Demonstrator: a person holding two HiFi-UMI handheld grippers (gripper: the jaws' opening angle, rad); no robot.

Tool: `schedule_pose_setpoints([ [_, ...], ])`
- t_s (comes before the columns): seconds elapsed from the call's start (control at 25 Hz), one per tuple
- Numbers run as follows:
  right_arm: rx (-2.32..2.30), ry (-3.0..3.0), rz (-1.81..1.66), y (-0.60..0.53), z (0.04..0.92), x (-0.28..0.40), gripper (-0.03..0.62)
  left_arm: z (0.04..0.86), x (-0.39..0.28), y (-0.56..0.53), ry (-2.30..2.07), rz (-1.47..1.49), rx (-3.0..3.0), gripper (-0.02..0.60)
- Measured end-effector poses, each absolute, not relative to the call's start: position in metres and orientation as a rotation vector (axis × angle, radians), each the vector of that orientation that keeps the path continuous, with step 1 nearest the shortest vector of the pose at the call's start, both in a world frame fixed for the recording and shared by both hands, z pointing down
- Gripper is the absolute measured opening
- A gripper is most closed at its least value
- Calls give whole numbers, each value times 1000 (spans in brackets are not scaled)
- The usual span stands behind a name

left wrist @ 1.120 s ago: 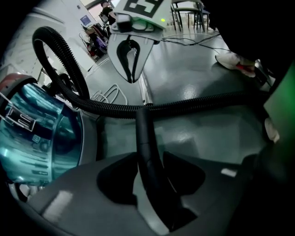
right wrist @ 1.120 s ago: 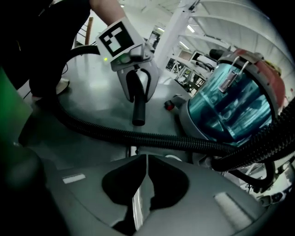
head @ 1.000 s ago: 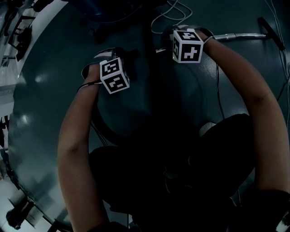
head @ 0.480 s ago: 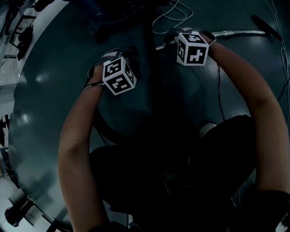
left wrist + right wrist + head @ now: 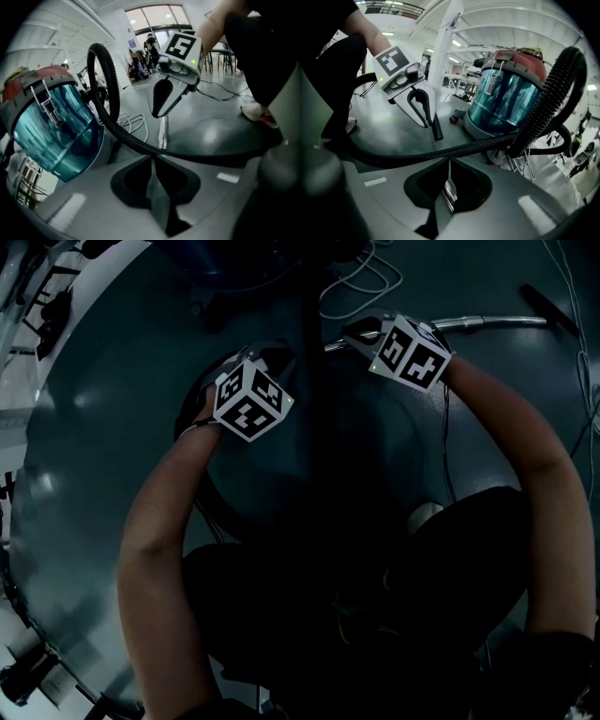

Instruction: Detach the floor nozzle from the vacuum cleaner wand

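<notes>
Canister [image 5: 51, 131], teal bin under red lid, stands on glossy grey floor [image 5: 220, 131]. Black corrugated hose [image 5: 111, 84] arches beside canister. White cable [image 5: 132, 123] coiled just beside canister. Shoe [image 5: 255, 112] well apart from canister. Windows [image 5: 157, 16] beyond canister

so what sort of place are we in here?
Probably a big open indoor hall, lab- or workshop-like: white column and roof beams, tall windows, and a smooth grey floor with a canister vacuum on it.
</notes>
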State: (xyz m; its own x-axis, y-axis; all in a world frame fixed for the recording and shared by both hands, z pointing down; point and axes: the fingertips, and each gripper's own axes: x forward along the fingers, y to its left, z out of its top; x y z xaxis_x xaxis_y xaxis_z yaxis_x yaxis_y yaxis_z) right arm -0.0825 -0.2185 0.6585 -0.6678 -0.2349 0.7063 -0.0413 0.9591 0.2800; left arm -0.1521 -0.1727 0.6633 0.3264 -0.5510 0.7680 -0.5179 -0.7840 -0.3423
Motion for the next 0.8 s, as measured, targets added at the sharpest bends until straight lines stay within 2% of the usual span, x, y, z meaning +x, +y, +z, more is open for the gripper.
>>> schedule_pose_setpoints([
  [0.44, 559, -2541, -76, -223, 607, -102, -2, 636, -133, -186, 1289, -1231, -2633, 11],
  [0.8, 865, -2649, 149, -237, 573, -93, -3, 601, -125, -196, 1593, -885, -2634, 9],
])
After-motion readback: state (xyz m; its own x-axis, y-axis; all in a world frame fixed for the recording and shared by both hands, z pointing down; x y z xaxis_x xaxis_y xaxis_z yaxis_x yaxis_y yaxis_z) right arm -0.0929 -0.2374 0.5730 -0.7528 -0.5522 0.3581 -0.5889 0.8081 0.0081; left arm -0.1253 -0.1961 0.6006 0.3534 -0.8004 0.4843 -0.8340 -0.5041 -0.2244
